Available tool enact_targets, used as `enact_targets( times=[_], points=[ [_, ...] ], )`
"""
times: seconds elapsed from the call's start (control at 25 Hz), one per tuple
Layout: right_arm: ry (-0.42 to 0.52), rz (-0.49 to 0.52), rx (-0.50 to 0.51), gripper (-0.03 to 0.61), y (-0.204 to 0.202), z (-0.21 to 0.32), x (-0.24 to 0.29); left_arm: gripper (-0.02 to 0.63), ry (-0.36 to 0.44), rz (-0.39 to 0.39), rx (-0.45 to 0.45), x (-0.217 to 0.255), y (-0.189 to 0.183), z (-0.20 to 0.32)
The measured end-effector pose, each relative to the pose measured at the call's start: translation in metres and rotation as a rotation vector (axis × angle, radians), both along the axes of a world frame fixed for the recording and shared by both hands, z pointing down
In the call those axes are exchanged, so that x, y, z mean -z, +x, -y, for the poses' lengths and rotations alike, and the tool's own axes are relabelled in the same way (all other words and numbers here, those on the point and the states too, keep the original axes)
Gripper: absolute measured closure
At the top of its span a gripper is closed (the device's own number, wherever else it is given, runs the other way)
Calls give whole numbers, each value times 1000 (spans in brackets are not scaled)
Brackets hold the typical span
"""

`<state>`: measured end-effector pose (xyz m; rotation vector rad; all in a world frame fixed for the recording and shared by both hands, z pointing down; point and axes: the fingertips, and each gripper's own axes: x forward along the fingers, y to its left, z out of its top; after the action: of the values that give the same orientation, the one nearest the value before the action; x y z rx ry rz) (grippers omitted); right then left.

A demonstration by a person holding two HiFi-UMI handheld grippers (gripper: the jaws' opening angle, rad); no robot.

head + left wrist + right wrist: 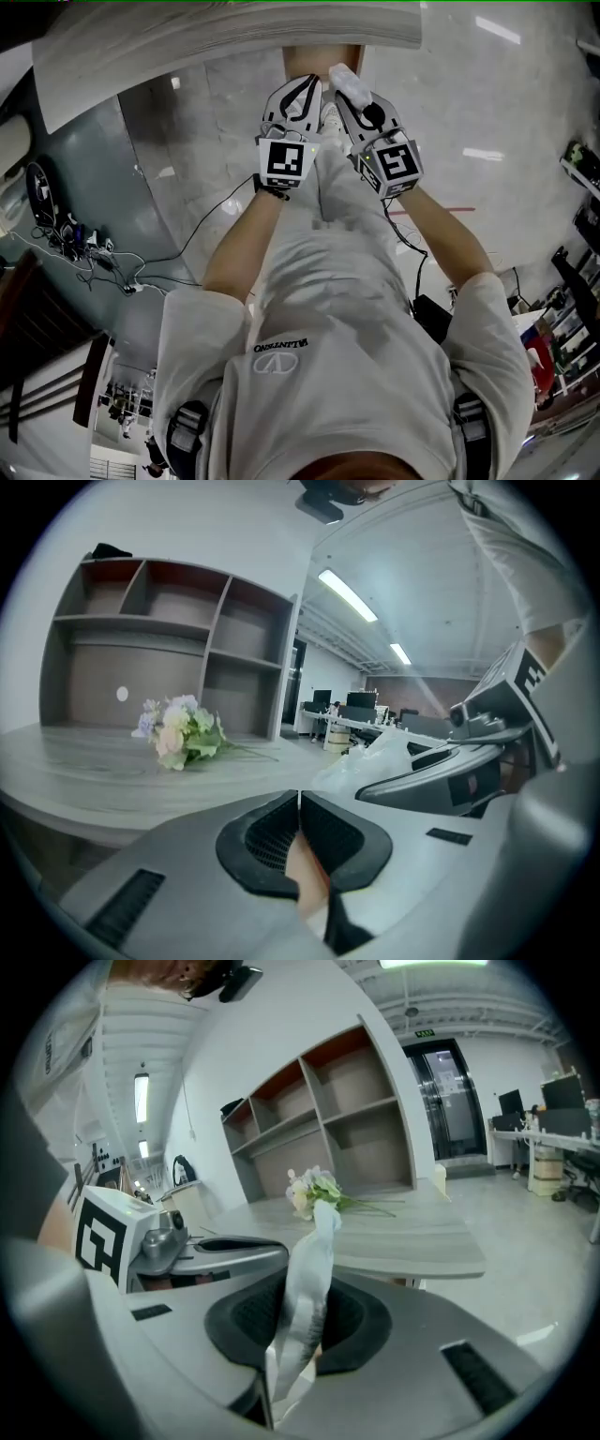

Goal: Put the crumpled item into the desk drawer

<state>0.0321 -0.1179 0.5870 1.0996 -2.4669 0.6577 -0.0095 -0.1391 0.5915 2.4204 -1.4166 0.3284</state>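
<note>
My right gripper is shut on the crumpled item, a white, thin plastic wrap that sticks up out of its jaws. In the head view the right gripper holds the crumpled item just short of the pale desk. My left gripper hangs close beside it on the left. Its jaws meet with nothing between them, as the left gripper view shows. From there the crumpled item appears at the right, above the desk's edge.
A bunch of pale flowers lies on the desk top, in front of a brown open shelf unit. Both also show in the right gripper view: flowers, shelf unit. Cables trail over the shiny floor at the left.
</note>
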Motion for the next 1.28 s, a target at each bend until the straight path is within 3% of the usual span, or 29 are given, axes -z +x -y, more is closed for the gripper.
enact_targets(
  times=[0.36, 0.76, 1.28],
  points=[
    [-133, -16, 13, 523, 1, 2, -115, 603, -115, 47, 11, -111, 4, -2],
    [-266, 5, 30, 523, -9, 9, -186, 603, -176, 39, 38, -151, 12, -9],
    [-252, -42, -3, 523, -4, 13, -219, 603, -256, 75, 117, -207, -1, 3]
  ],
)
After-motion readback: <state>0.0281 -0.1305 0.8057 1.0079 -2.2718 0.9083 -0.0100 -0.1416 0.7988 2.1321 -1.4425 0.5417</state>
